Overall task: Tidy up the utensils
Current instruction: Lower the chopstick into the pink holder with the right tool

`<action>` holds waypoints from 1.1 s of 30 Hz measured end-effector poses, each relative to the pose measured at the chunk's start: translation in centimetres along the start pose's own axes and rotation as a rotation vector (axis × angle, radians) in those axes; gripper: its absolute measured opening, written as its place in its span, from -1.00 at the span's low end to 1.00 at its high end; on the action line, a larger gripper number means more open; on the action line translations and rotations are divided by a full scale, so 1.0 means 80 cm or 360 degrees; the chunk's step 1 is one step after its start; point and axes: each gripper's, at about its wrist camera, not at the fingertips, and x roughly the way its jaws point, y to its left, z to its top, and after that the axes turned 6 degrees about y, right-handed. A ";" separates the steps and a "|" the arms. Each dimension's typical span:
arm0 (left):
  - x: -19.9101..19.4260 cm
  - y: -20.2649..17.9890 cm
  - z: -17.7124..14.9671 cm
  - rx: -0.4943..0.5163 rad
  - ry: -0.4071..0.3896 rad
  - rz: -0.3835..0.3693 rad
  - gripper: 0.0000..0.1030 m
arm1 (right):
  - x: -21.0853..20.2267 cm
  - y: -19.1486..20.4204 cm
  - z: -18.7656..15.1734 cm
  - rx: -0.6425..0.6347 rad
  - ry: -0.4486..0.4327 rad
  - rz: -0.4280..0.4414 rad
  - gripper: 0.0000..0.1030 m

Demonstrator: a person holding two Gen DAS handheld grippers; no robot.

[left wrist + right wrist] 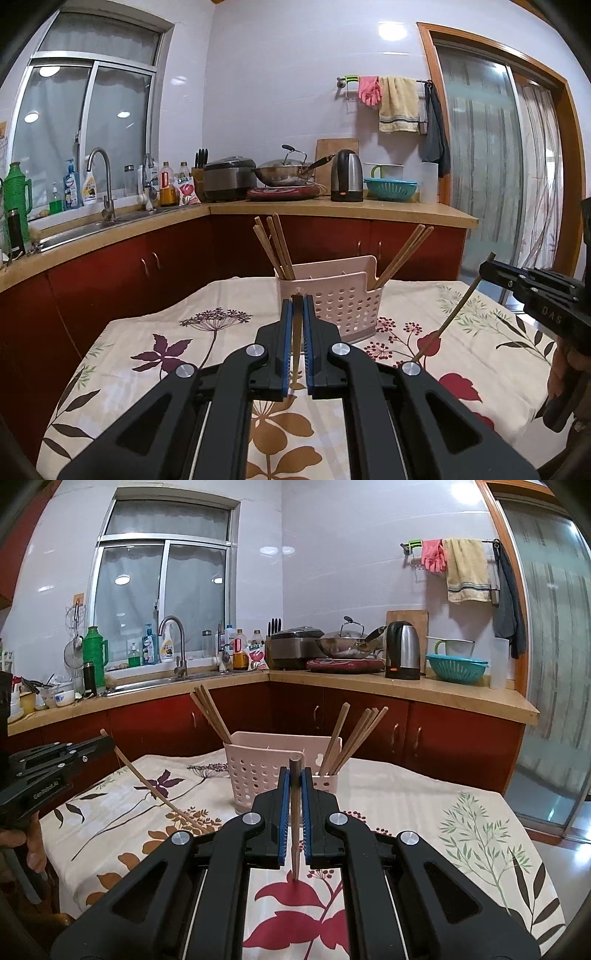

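A pink perforated utensil holder stands on the floral tablecloth. Several wooden chopsticks lean out of its left end and its right end. My left gripper is shut on one chopstick, just in front of the holder. My right gripper is shut on another chopstick, also close in front of the holder. Both held chopsticks slant down toward the cloth.
An L-shaped wooden counter over red cabinets runs behind the table. It carries a sink with a tap, a rice cooker, a wok, a kettle and a teal colander. A person's hand shows at the edge.
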 end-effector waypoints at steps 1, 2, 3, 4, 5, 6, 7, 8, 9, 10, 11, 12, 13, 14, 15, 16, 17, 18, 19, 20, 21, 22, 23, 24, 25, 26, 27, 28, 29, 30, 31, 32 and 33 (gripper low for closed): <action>-0.002 0.000 0.004 0.0000 -0.0007 -0.0003 -0.88 | 0.000 -0.001 0.001 0.0002 -0.0006 0.0002 -0.87; -0.004 0.000 0.008 0.0000 -0.0012 -0.0009 -0.88 | -0.002 -0.002 0.004 0.0002 -0.0017 0.0002 -0.87; -0.006 0.000 0.011 -0.0001 -0.0018 -0.0014 -0.88 | -0.003 -0.002 0.008 0.0000 -0.0028 0.0000 -0.87; -0.009 0.000 0.015 -0.0003 -0.0027 -0.0022 -0.88 | -0.003 -0.002 0.011 0.0001 -0.0036 0.0000 -0.87; -0.011 0.000 0.020 -0.0007 -0.0032 -0.0032 -0.88 | -0.003 -0.004 0.015 0.0006 -0.0048 0.0003 -0.87; -0.013 0.000 0.024 -0.0011 -0.0035 -0.0040 -0.88 | -0.003 -0.006 0.018 0.0011 -0.0056 0.0006 -0.87; -0.015 0.000 0.030 -0.0019 -0.0043 -0.0052 -0.88 | -0.003 -0.007 0.022 0.0016 -0.0064 0.0010 -0.87; -0.016 0.000 0.034 -0.0023 -0.0049 -0.0061 -0.88 | -0.002 -0.009 0.026 0.0023 -0.0074 0.0016 -0.87; -0.019 0.000 0.040 -0.0025 -0.0062 -0.0073 -0.88 | -0.001 -0.010 0.029 0.0029 -0.0081 0.0021 -0.87; -0.022 -0.001 0.045 -0.0025 -0.0077 -0.0082 -0.88 | 0.000 -0.011 0.034 0.0034 -0.0090 0.0027 -0.87; -0.025 -0.002 0.051 -0.0024 -0.0094 -0.0092 -0.88 | 0.001 -0.013 0.037 0.0037 -0.0101 0.0034 -0.87; -0.026 -0.002 0.055 -0.0024 -0.0106 -0.0100 -0.88 | 0.002 -0.014 0.041 0.0041 -0.0111 0.0042 -0.87; -0.028 -0.003 0.060 -0.0023 -0.0125 -0.0110 -0.88 | 0.002 -0.015 0.046 0.0048 -0.0126 0.0054 -0.87; -0.030 -0.004 0.067 -0.0018 -0.0152 -0.0120 -0.88 | 0.003 -0.017 0.051 0.0052 -0.0139 0.0063 -0.87; -0.031 -0.005 0.071 -0.0013 -0.0170 -0.0124 -0.88 | 0.004 -0.018 0.058 0.0052 -0.0161 0.0071 -0.87; -0.032 -0.006 0.078 -0.0003 -0.0193 -0.0125 -0.88 | 0.004 -0.019 0.063 0.0048 -0.0178 0.0074 -0.87; -0.032 -0.008 0.085 0.0011 -0.0221 -0.0126 -0.88 | 0.004 -0.019 0.072 0.0035 -0.0210 0.0072 -0.87; -0.031 -0.009 0.090 0.0017 -0.0235 -0.0129 -0.88 | 0.005 -0.019 0.080 0.0023 -0.0238 0.0071 -0.87; -0.029 -0.010 0.095 0.0024 -0.0252 -0.0133 -0.88 | 0.006 -0.020 0.088 0.0015 -0.0269 0.0073 -0.87; -0.026 -0.011 0.102 0.0031 -0.0273 -0.0134 -0.87 | 0.007 -0.021 0.094 0.0009 -0.0291 0.0073 -0.87; -0.022 -0.012 0.106 0.0035 -0.0288 -0.0134 -0.88 | 0.008 -0.021 0.102 0.0000 -0.0321 0.0073 -0.87; -0.020 -0.012 0.109 0.0035 -0.0299 -0.0134 -0.88 | 0.008 -0.023 0.107 -0.0005 -0.0342 0.0072 -0.87; -0.017 -0.012 0.113 0.0035 -0.0312 -0.0135 -0.88 | 0.010 -0.024 0.115 -0.0013 -0.0371 0.0070 -0.87; -0.012 -0.011 0.118 0.0032 -0.0323 -0.0136 -0.88 | 0.012 -0.026 0.123 -0.0017 -0.0397 0.0068 -0.87; -0.008 -0.010 0.121 0.0030 -0.0330 -0.0136 -0.88 | 0.014 -0.028 0.128 -0.0019 -0.0413 0.0068 -0.87; -0.003 -0.009 0.124 0.0030 -0.0337 -0.0134 -0.88 | 0.019 -0.031 0.136 -0.0023 -0.0434 0.0066 -0.87; 0.003 -0.009 0.127 0.0033 -0.0344 -0.0127 -0.88 | 0.023 -0.033 0.141 -0.0028 -0.0448 0.0063 -0.87; 0.008 -0.007 0.129 0.0035 -0.0347 -0.0121 -0.88 | 0.027 -0.035 0.143 -0.0029 -0.0455 0.0060 -0.87; 0.016 -0.006 0.132 0.0035 -0.0345 -0.0117 -0.88 | 0.035 -0.038 0.147 -0.0030 -0.0460 0.0056 -0.87; 0.021 -0.005 0.134 0.0035 -0.0342 -0.0114 -0.88 | 0.041 -0.040 0.149 -0.0026 -0.0459 0.0055 -0.87; 0.028 -0.004 0.136 0.0035 -0.0335 -0.0109 -0.88 | 0.048 -0.043 0.150 -0.0022 -0.0454 0.0056 -0.87; 0.038 -0.003 0.137 0.0037 -0.0325 -0.0101 -0.88 | 0.059 -0.048 0.151 -0.0013 -0.0439 0.0057 -0.87; 0.043 -0.002 0.136 0.0036 -0.0318 -0.0096 -0.88 | 0.068 -0.051 0.149 -0.0005 -0.0424 0.0058 -0.87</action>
